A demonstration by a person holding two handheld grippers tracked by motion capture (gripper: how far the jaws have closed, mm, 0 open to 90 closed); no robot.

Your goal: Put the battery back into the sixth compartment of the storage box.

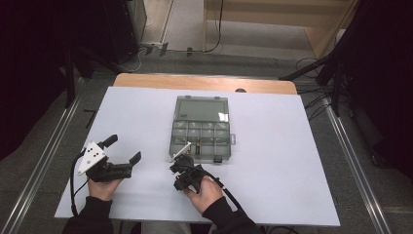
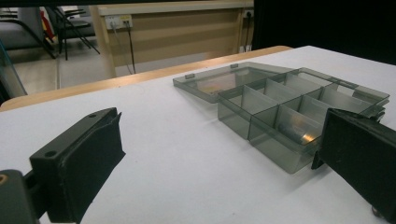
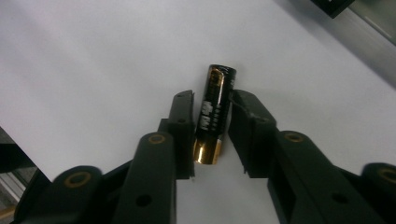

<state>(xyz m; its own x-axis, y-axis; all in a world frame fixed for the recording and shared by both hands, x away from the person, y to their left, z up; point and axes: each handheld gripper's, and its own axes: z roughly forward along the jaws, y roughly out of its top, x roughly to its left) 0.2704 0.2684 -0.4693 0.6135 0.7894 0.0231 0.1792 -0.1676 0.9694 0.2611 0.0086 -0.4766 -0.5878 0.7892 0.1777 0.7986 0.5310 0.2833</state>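
Though the black-and-gold cylindrical battery [image 3: 214, 114] sits between the right gripper [image 3: 211, 119] jaws, pinched along its length, it lies over the white tabletop [image 1: 272, 185], not yet in a compartment. The smoky clear plastic organiser box [image 1: 201, 134], lid folded open, lies just beyond; one near cell already holds a metal cylinder [image 2: 299, 132]. Placing remains. Left gripper [image 2: 219, 154] rests apart, jaws spread, empty.
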